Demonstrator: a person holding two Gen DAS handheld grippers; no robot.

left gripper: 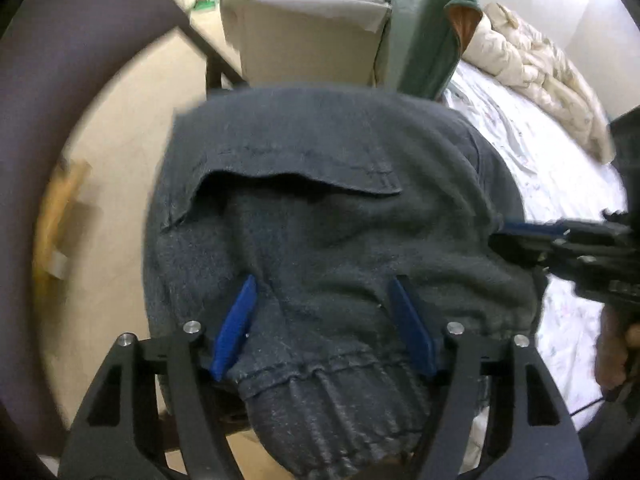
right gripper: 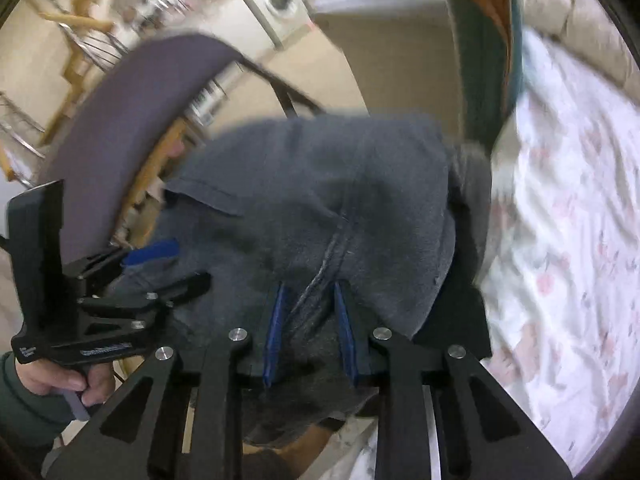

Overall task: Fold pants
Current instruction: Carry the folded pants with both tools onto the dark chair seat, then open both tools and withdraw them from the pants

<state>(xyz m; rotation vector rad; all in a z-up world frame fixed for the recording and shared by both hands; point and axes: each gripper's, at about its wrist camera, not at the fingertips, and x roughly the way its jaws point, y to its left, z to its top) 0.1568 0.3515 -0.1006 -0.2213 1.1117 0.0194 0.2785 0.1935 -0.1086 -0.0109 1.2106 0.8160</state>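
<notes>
Dark grey sweatpants (left gripper: 320, 152) lie bunched at the edge of the bed, with the ribbed waistband (left gripper: 340, 408) nearest the left wrist camera. My left gripper (left gripper: 324, 320) stands open, its blue pads wide apart on either side of the cloth just above the waistband. In the right wrist view it shows at the left (right gripper: 176, 264), held by a hand (right gripper: 68, 380). My right gripper (right gripper: 310, 332) has its jaws close together, pinching a raised seam fold of the pants (right gripper: 320, 184). The left wrist view shows it at the cloth's right edge (left gripper: 504, 236).
A white floral bed sheet (right gripper: 580, 200) spreads to the right, with a cream quilt (left gripper: 528, 52) heaped at the back. A green garment (left gripper: 420, 40) hangs behind the pants. A purple-grey chair (right gripper: 132, 120) stands to the left over the beige floor (left gripper: 120, 120).
</notes>
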